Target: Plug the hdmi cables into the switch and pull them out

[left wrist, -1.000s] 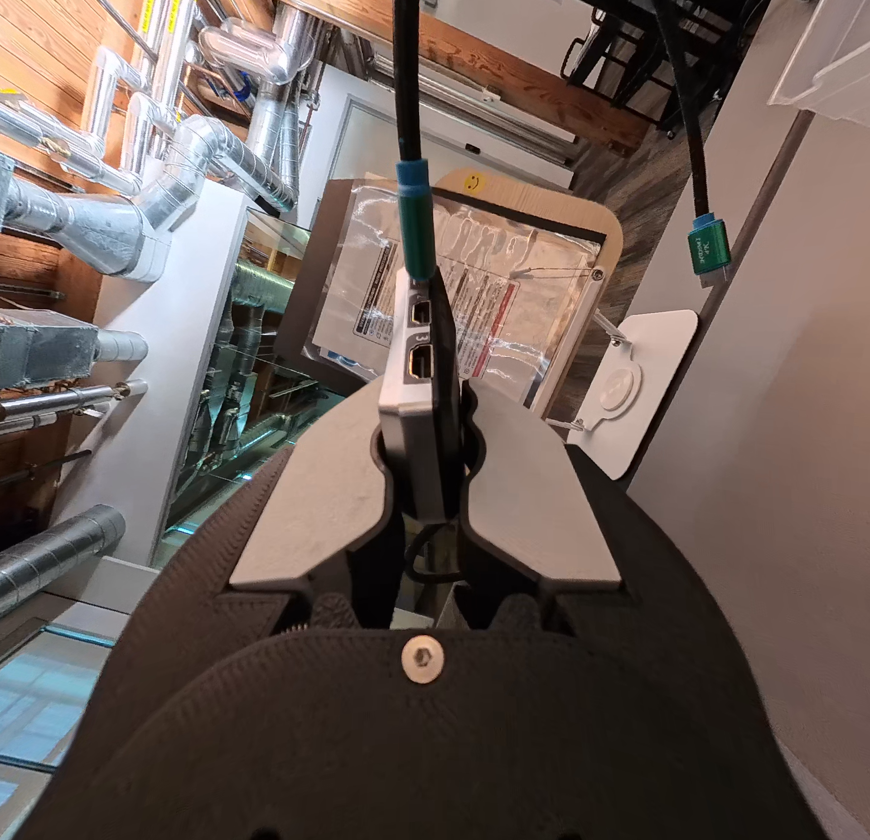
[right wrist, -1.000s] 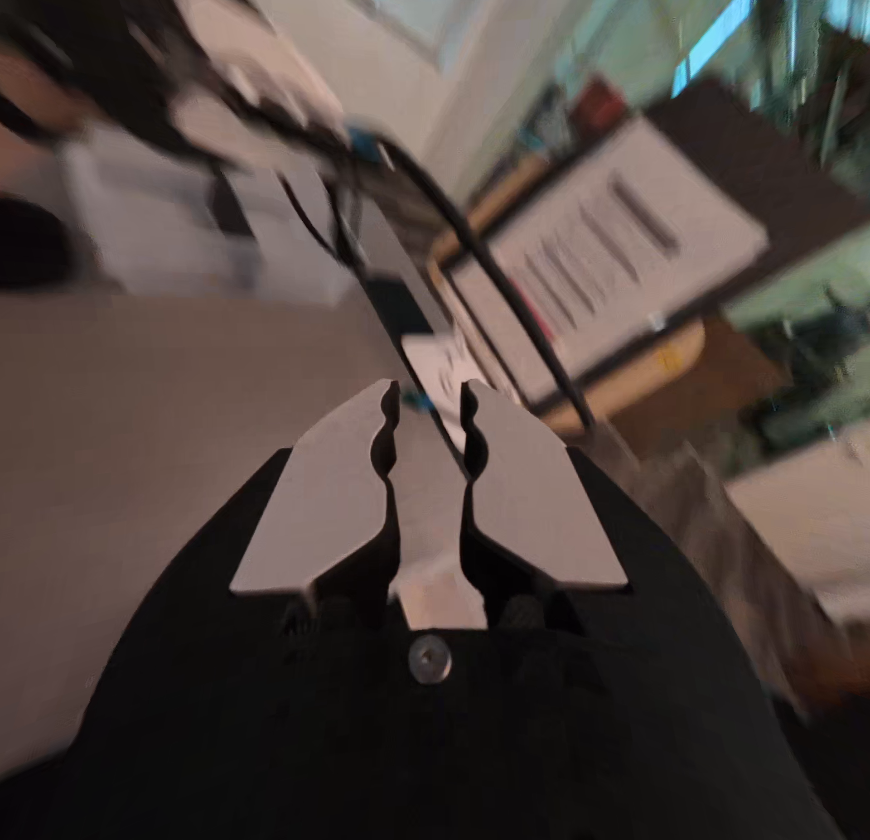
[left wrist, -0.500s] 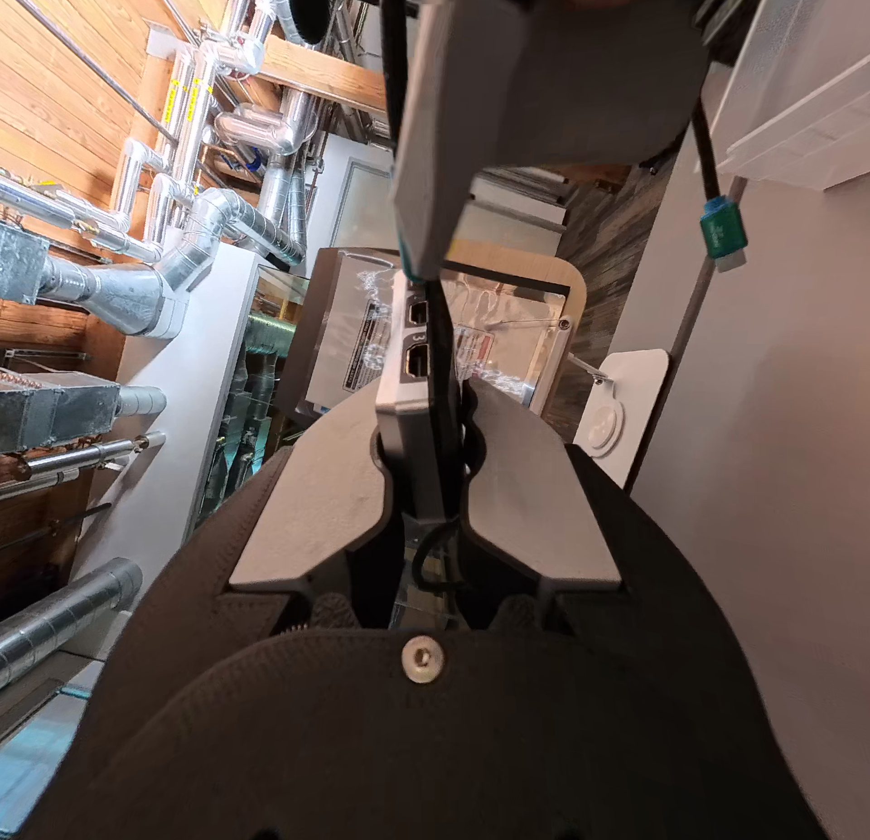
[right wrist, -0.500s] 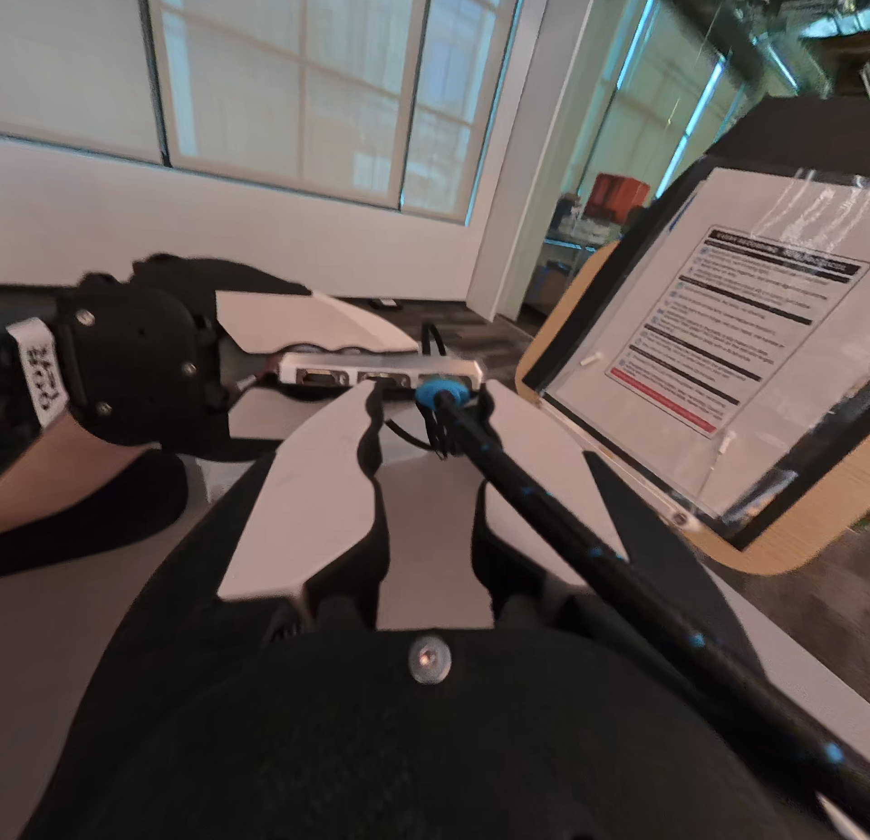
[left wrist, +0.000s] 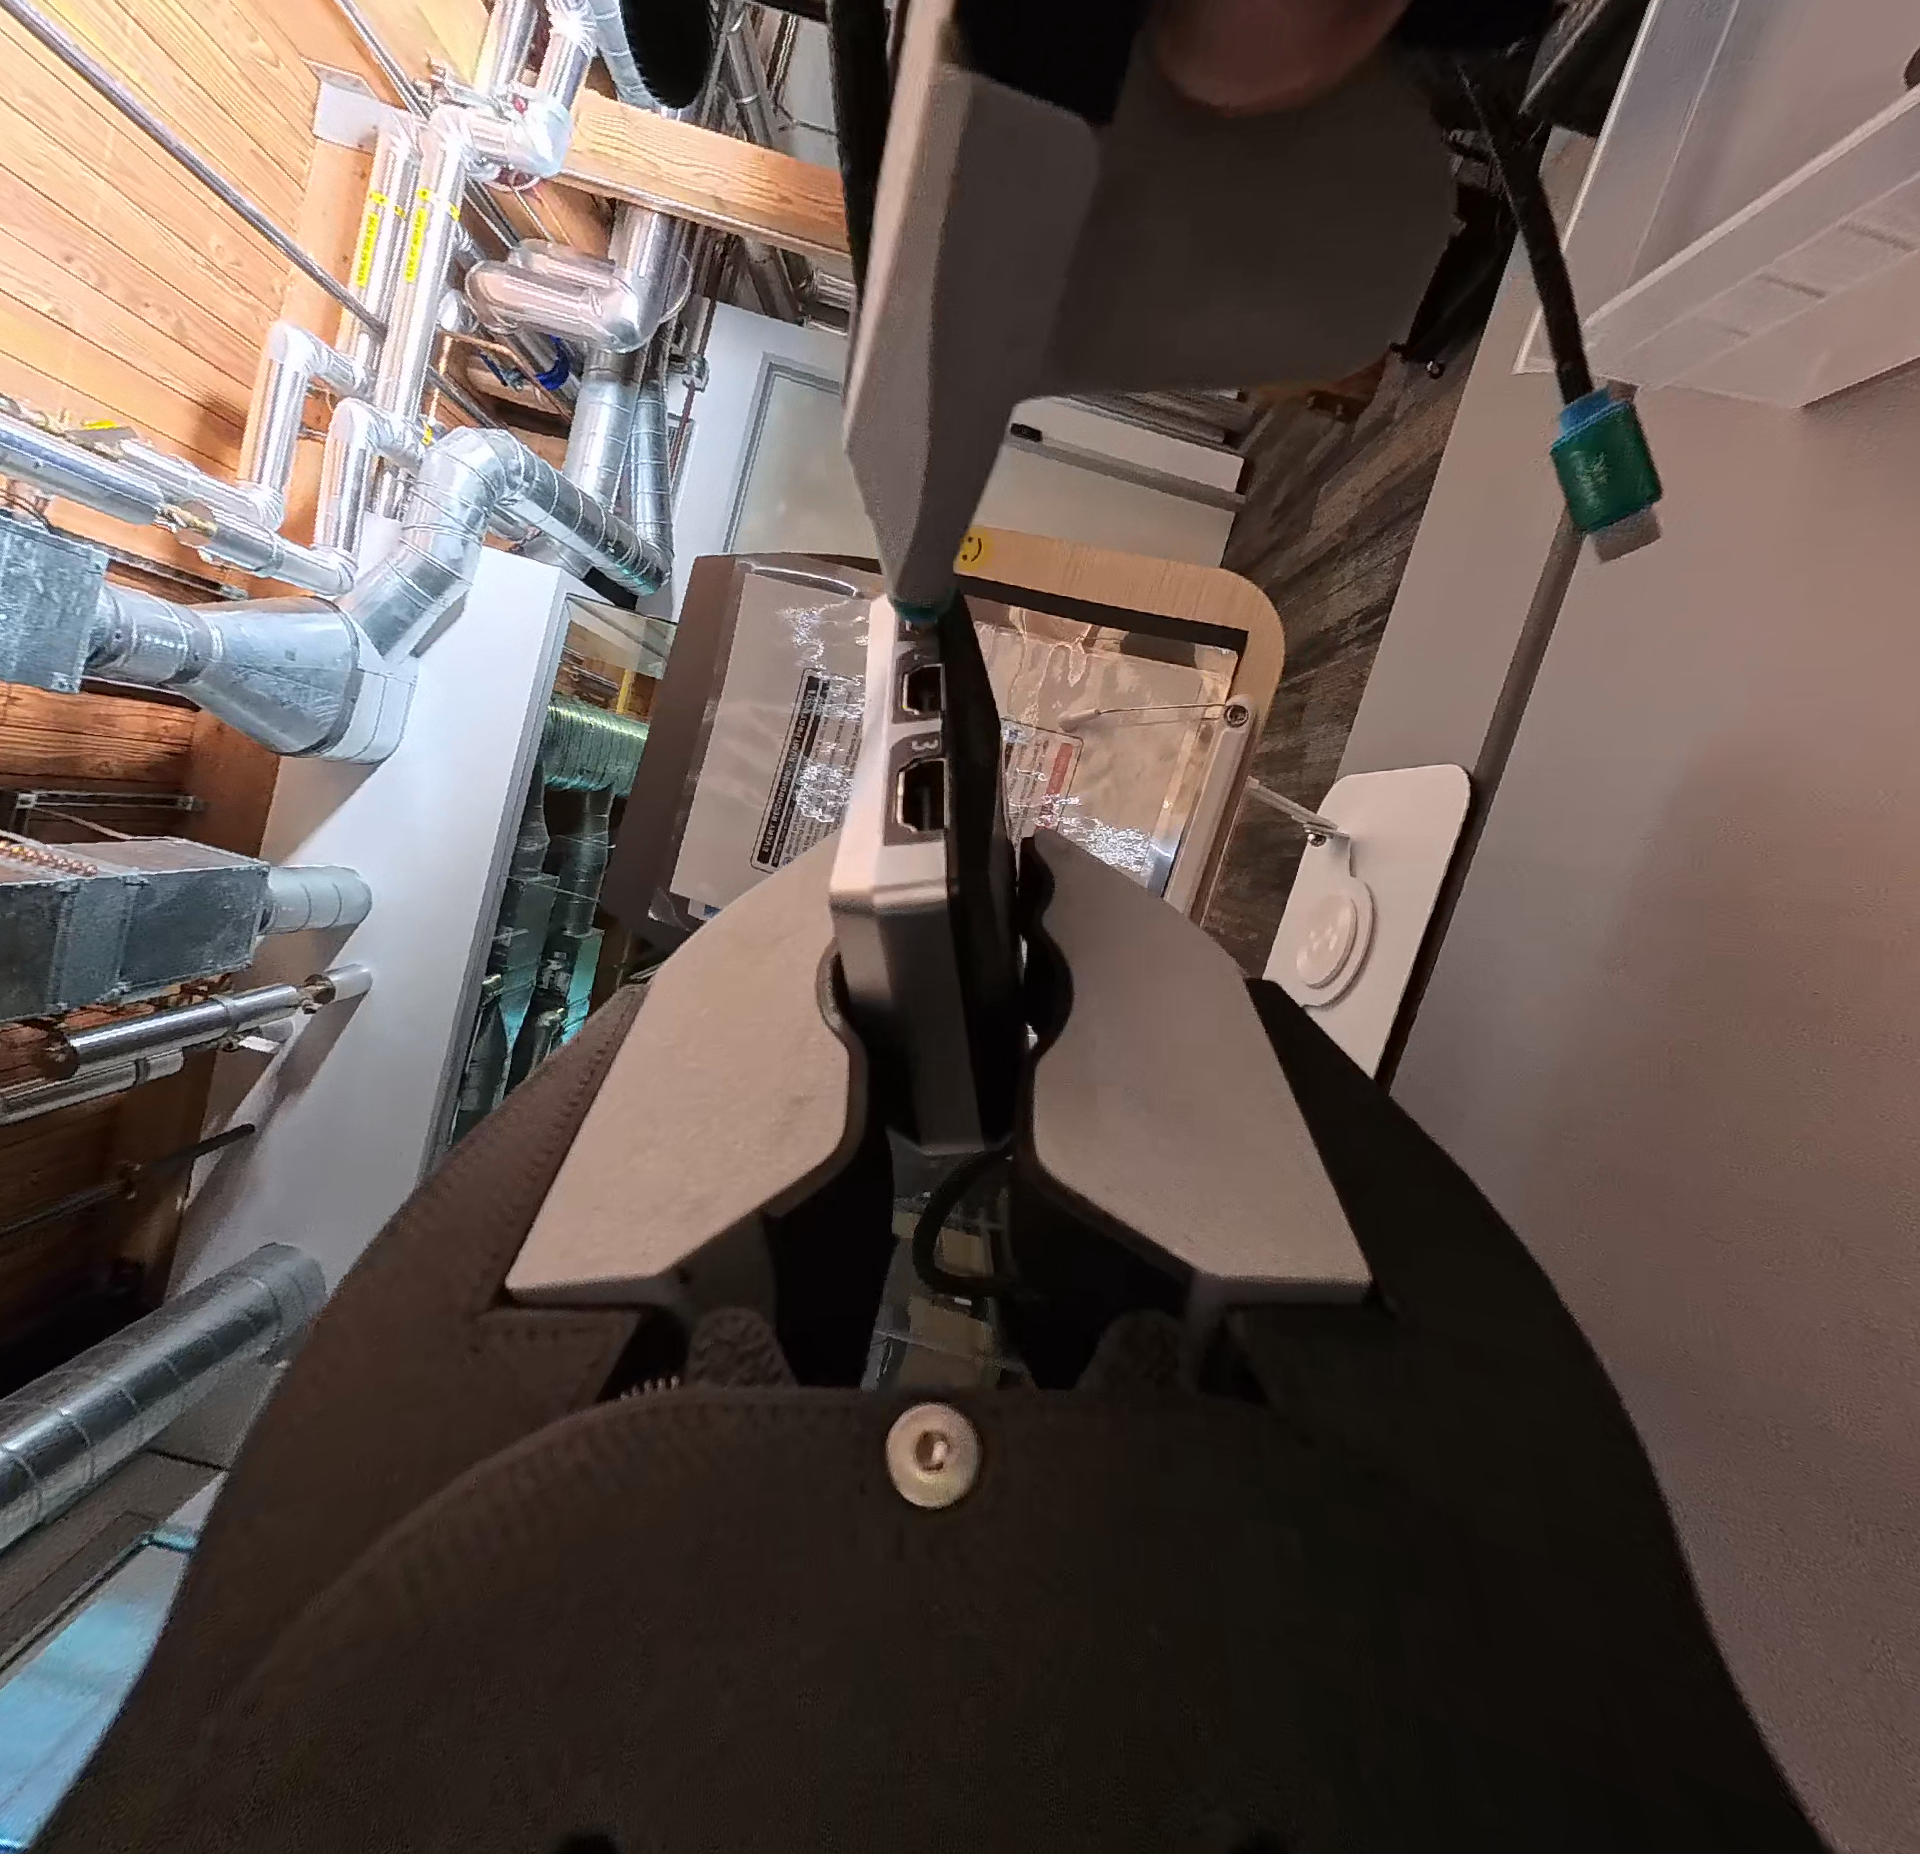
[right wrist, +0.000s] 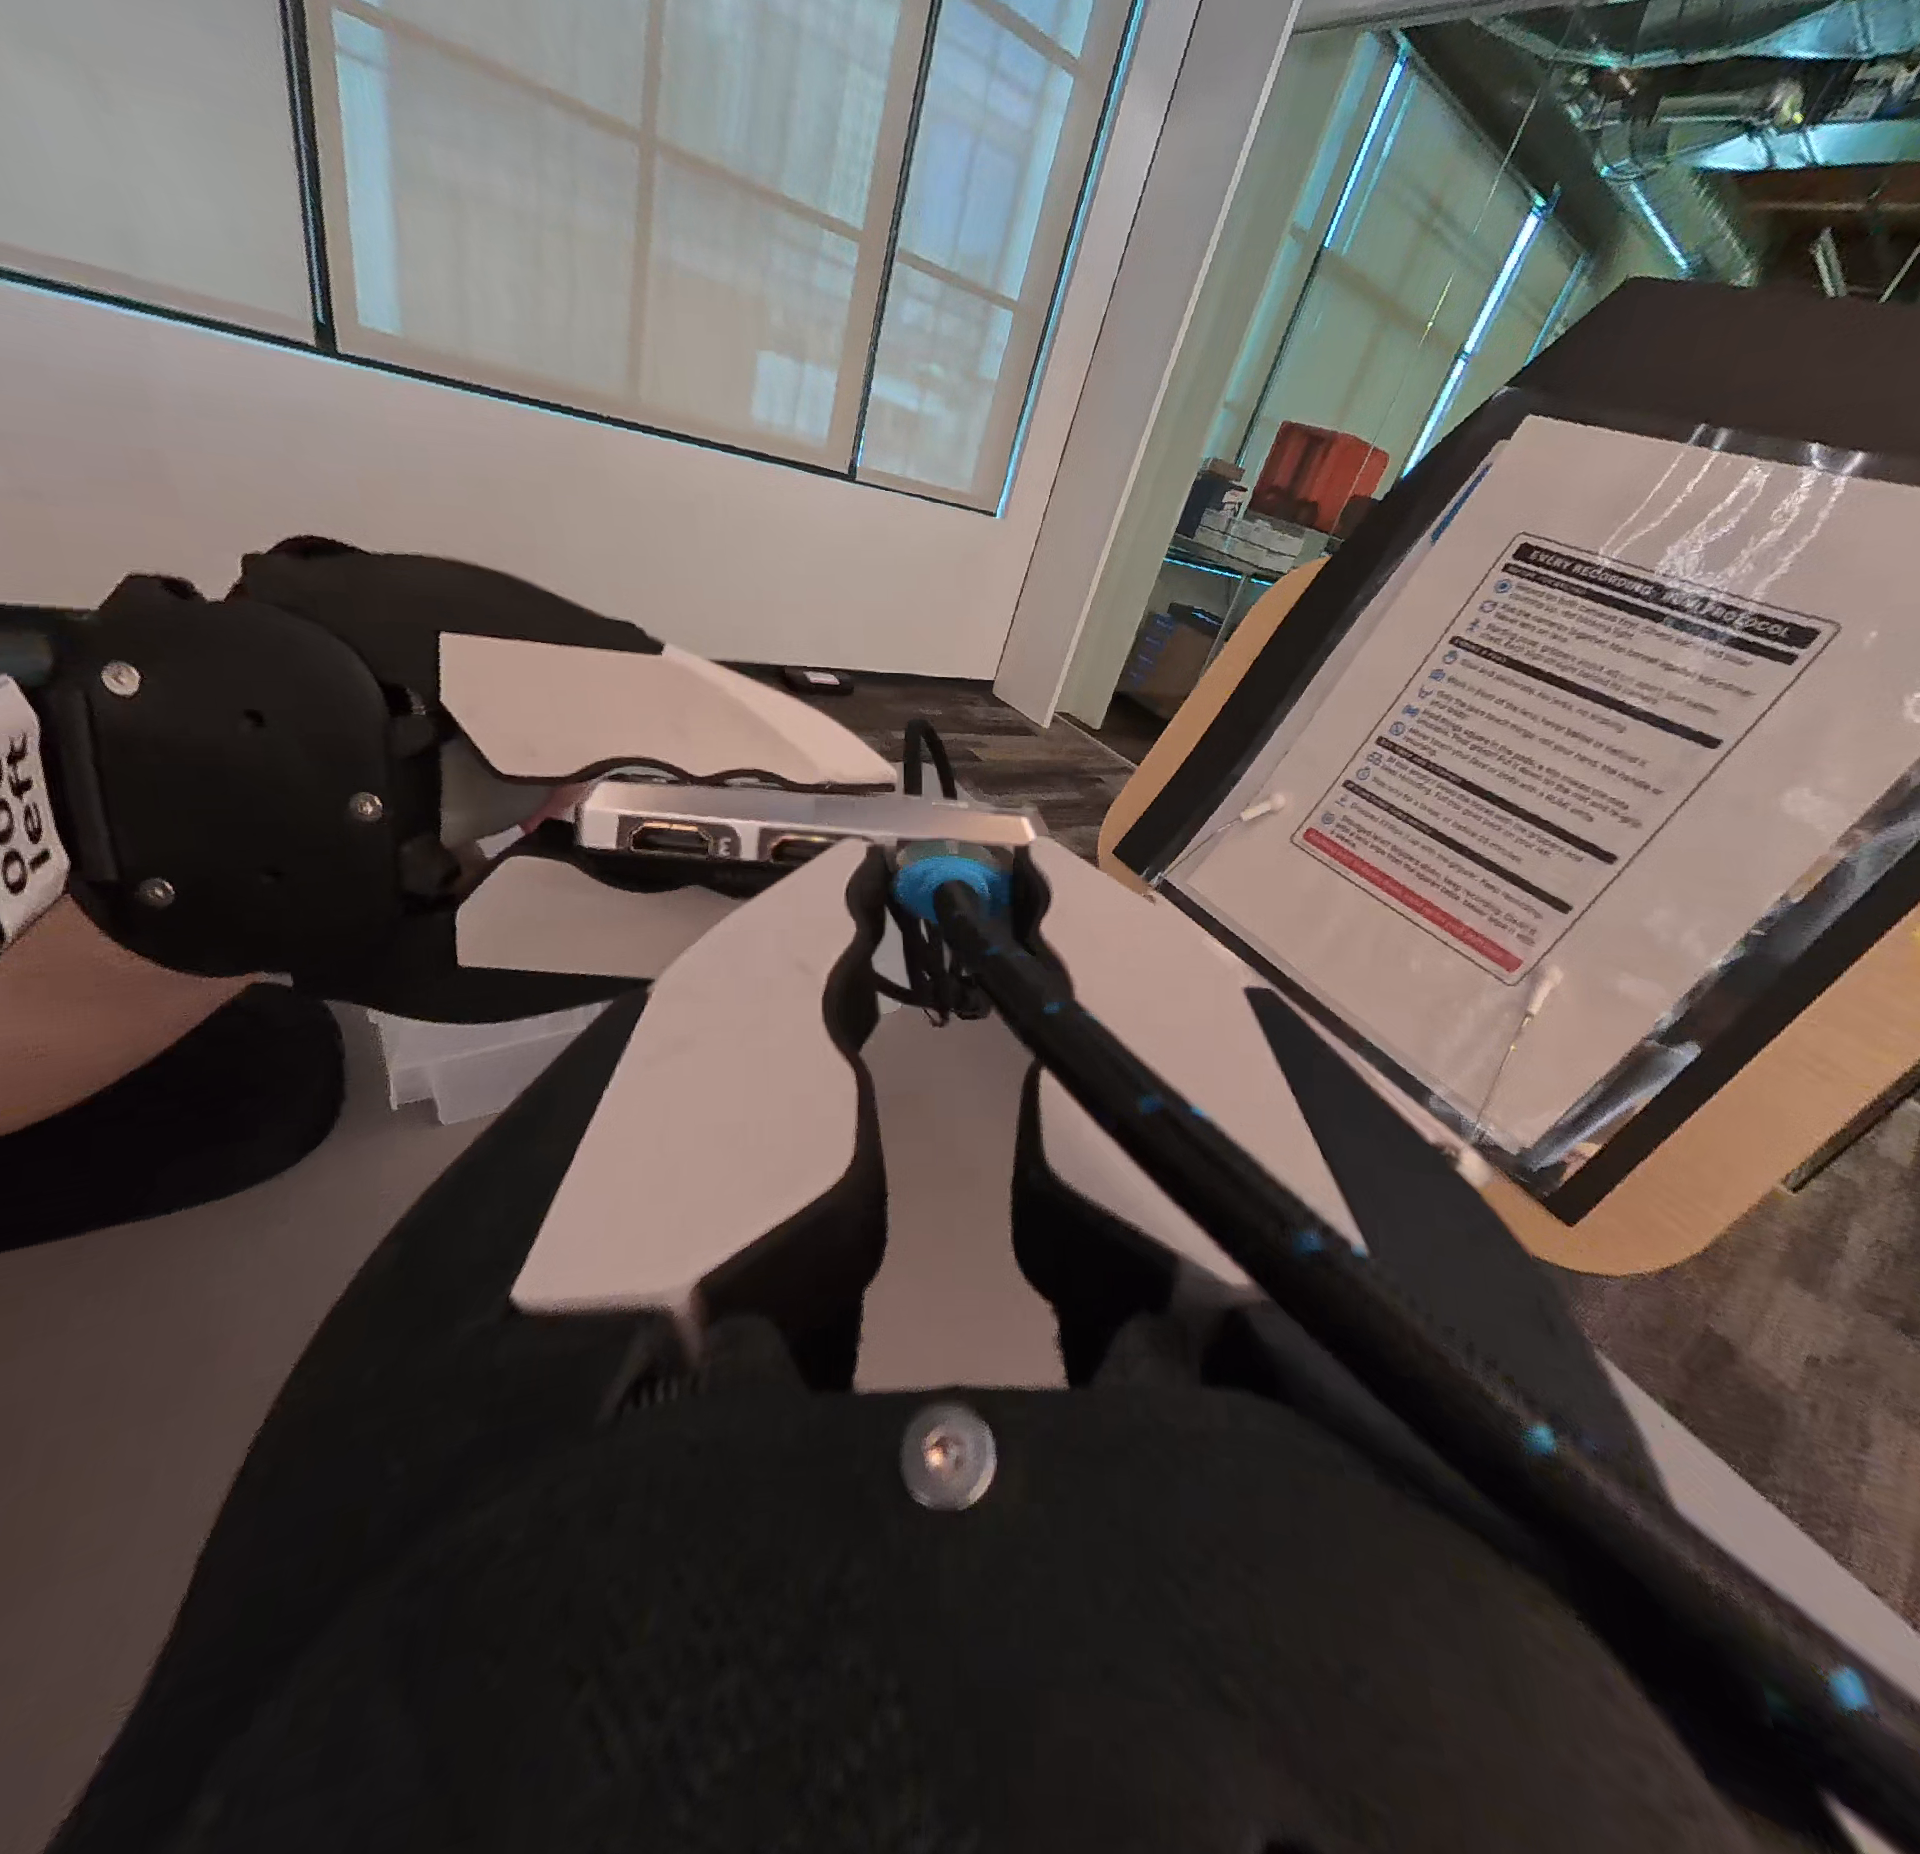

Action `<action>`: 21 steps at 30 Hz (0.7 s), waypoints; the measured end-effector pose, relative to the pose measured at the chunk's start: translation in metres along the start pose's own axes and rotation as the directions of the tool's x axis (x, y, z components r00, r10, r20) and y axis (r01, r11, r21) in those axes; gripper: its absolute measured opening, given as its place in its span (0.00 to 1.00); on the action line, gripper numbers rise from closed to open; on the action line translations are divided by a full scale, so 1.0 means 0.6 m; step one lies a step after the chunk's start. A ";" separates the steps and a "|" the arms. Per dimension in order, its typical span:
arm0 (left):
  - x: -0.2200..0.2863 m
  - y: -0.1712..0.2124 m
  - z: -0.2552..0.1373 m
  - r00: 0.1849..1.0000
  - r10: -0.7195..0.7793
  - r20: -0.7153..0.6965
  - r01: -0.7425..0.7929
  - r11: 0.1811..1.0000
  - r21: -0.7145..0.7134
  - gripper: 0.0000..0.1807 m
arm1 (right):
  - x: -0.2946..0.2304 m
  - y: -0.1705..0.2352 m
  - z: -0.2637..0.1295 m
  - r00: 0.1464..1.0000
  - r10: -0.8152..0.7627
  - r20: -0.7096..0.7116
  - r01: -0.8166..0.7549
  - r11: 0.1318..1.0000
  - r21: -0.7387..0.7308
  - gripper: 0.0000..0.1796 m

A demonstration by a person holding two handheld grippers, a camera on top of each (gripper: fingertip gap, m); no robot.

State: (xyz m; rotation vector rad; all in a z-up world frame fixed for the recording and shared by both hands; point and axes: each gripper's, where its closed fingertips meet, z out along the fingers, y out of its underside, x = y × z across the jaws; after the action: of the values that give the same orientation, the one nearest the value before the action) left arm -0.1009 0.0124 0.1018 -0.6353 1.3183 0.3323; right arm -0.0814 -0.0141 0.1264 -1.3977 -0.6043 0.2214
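My left gripper (left wrist: 930, 869) is shut on a silver HDMI switch (left wrist: 883, 869) and holds it edge-up, two empty ports facing left. From the right wrist view the switch (right wrist: 727, 833) lies level in the left gripper (right wrist: 810, 817). A black HDMI cable (right wrist: 1247, 1160) has its plug (right wrist: 935, 885), with a blue collar, seated in the switch's end port. My right gripper (right wrist: 945, 854) is shut on that plug; in the left wrist view it (left wrist: 920, 599) comes in from above. A second cable's green plug (left wrist: 1600, 474) lies loose on the grey table (left wrist: 1714, 1181).
A wooden stand with a laminated sheet (right wrist: 1507, 765) stands just beyond the switch, and also shows in the left wrist view (left wrist: 1091, 765). A white plate with a round disc (left wrist: 1340, 931) and a clear plastic bin (left wrist: 1766, 194) sit on the table. A person's hand (right wrist: 104, 1025) holds the left gripper.
My right gripper swung in from away, reached the plugged-in cable end and narrowed its fingers onto the plug. The left gripper kept its hold on the switch, shifting only slightly.
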 end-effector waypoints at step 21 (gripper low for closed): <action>0.026 0.034 0.027 0.995 -0.078 -0.063 0.072 0.994 -0.088 0.13 | 0.016 0.040 0.012 0.993 0.021 -0.115 -0.040 0.985 -0.168 0.12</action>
State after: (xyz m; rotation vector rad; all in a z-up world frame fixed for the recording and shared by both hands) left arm -0.0959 0.0363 0.0840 -0.7713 1.3452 0.3099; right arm -0.0726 0.0011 0.1061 -1.5743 -0.5169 0.1159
